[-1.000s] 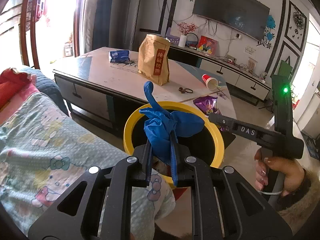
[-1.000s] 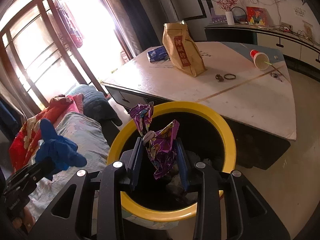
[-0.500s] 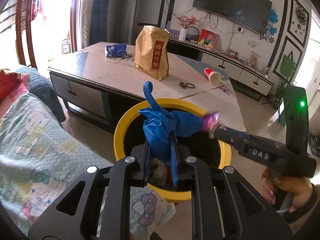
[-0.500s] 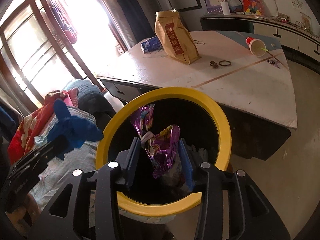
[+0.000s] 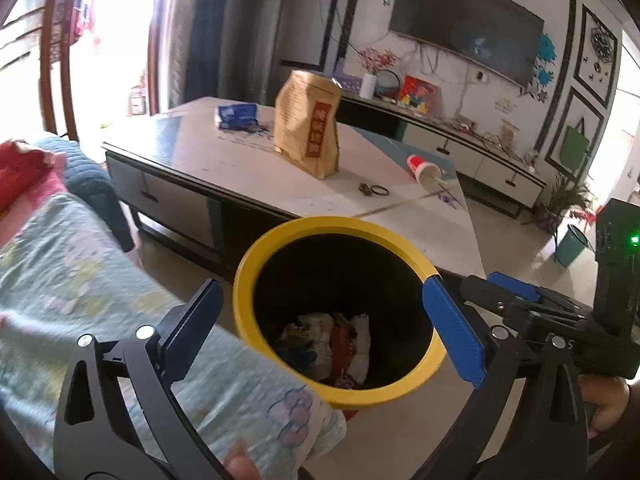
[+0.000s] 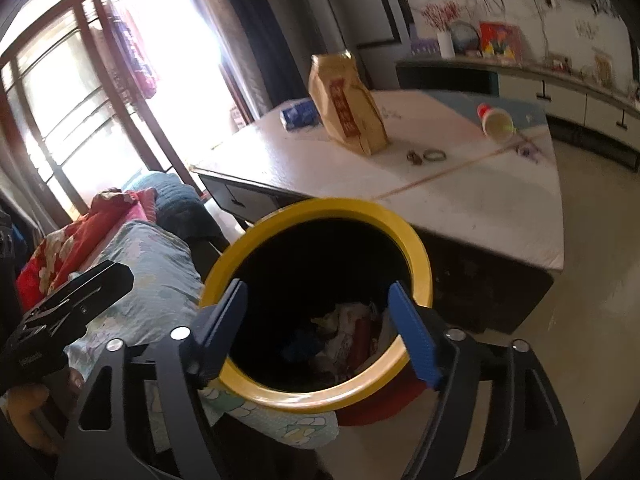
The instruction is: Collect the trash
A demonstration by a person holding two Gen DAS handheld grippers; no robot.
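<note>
Blue glove and purple wrapper, clamped in jaws half a second ago, now gone from both grippers. Left gripper [image 5: 324, 328] spread wide, empty, touching nothing. Right gripper [image 6: 320, 330] likewise spread wide, empty, its blue pads straddling near side of yellow rim. One bin [image 5: 276, 240], black inside, directly below and ahead of both grippers; trash [image 5: 332, 340] heaped at bottom, blue piece [image 6: 300, 344] among it. Beyond bin, one table [image 5: 224, 152] carrying one brown bag [image 5: 308, 132], one red cup [image 5: 424, 166] on its side, one blue packet [image 5: 236, 114].
</note>
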